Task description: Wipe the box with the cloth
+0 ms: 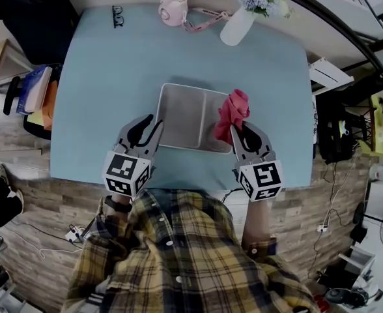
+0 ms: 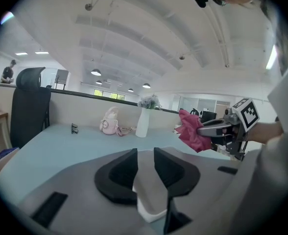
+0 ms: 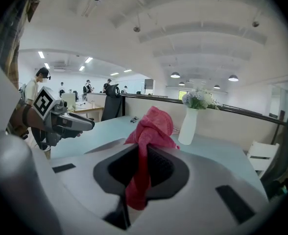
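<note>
A shallow grey-white box (image 1: 185, 116) lies on the light blue table (image 1: 100, 90), near its front edge. My left gripper (image 1: 146, 129) is at the box's left rim. In the left gripper view a white piece of that rim (image 2: 151, 199) fills the narrow gap between the pads of the left gripper (image 2: 145, 163). My right gripper (image 1: 242, 135) hangs over the box's right end, shut on a red cloth (image 1: 232, 113). The cloth (image 3: 151, 126) bunches above the jaws and trails down between them. The rest of the box is hidden in both gripper views.
At the table's far edge stand a white vase with flowers (image 1: 240, 21), a pink bottle with a strap (image 1: 174, 8) and a pair of glasses (image 1: 118, 17). A black chair (image 1: 28, 12) is at the far left. People stand in the office background (image 3: 36, 89).
</note>
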Demonstrator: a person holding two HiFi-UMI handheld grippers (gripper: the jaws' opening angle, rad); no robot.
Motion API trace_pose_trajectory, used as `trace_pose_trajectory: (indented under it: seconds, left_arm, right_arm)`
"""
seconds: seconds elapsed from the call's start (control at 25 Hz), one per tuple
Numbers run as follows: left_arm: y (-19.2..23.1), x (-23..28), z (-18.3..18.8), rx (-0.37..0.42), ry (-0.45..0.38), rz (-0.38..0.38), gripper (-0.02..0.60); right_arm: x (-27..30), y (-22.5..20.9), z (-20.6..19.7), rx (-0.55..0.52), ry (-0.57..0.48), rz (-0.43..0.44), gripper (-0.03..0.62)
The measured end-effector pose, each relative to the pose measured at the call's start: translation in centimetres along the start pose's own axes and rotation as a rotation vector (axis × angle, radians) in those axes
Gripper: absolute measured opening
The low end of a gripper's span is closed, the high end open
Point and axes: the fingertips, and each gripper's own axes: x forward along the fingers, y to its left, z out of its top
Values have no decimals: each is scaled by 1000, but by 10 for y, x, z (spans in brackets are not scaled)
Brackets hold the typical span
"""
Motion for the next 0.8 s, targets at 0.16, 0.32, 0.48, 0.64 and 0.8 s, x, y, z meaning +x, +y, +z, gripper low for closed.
trace_pose_trajectory:
  seconds: [0.16,0.32,0.48,0.64,0.8]
  left_arm:
    - [-2,-3,14,6,-37,-6,67]
    - [-6,-6,26,9,-64,-26,23]
    - [-6,-8,31,11,-83,-24,2]
    - [-6,-11,36,14,-101,-15,-6]
    - [-8,-13,39,25,-103,-3,-9]
  right_arm:
    - [-1,1,11,39,-55,0,46]
    - [-4,1,20,67,-98,-9,46]
    - [-5,2,24,65,-112,-13,46]
    - [-10,-1,25,74,-125,-26,46]
    - [-17,-5,24,84,-140,-34,46]
